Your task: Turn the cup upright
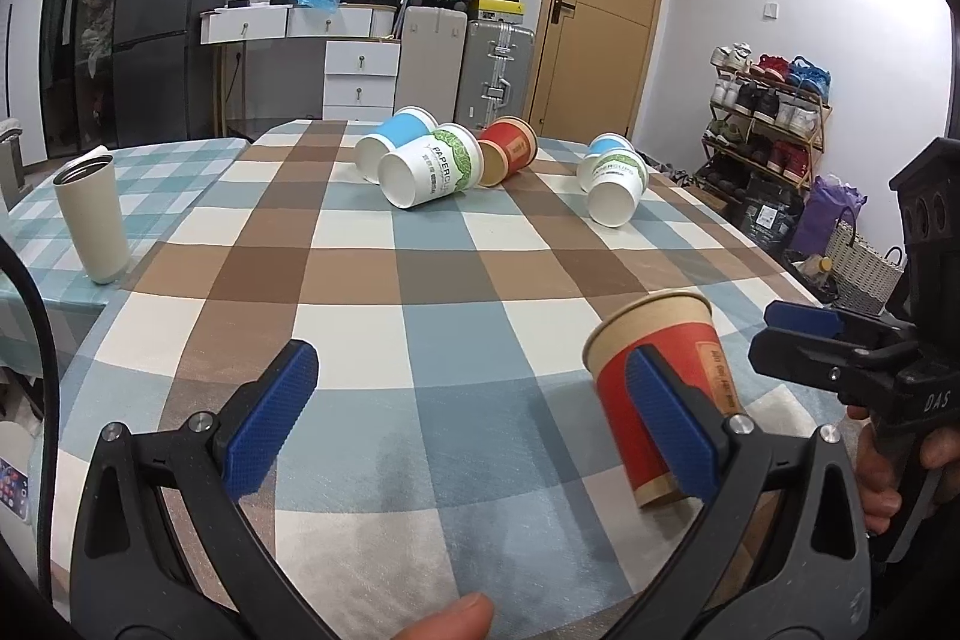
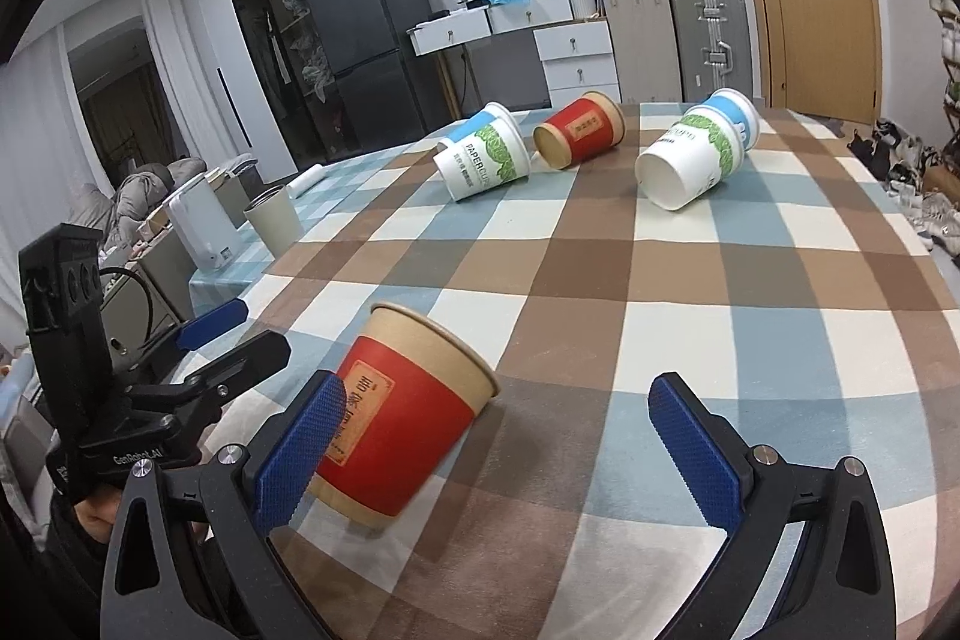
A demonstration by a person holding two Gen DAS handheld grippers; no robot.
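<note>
The red cup (image 2: 402,415) stands mouth-up, slightly tilted, on the checked worktop (image 2: 690,292), near its front edge and between both grippers. The left gripper (image 1: 474,412) has its fingers spread wide, its right pad in front of the cup wall. The right gripper (image 2: 498,454) is likewise released, its left pad beside the cup. 5 other cups (image 1: 432,172) lie tipped farther back.

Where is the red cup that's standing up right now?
The upright red cup stands on the checked tablecloth, closest to the cameras, between the two open tongs: beside the left tongs' right finger and the right tongs' left finger.
</note>
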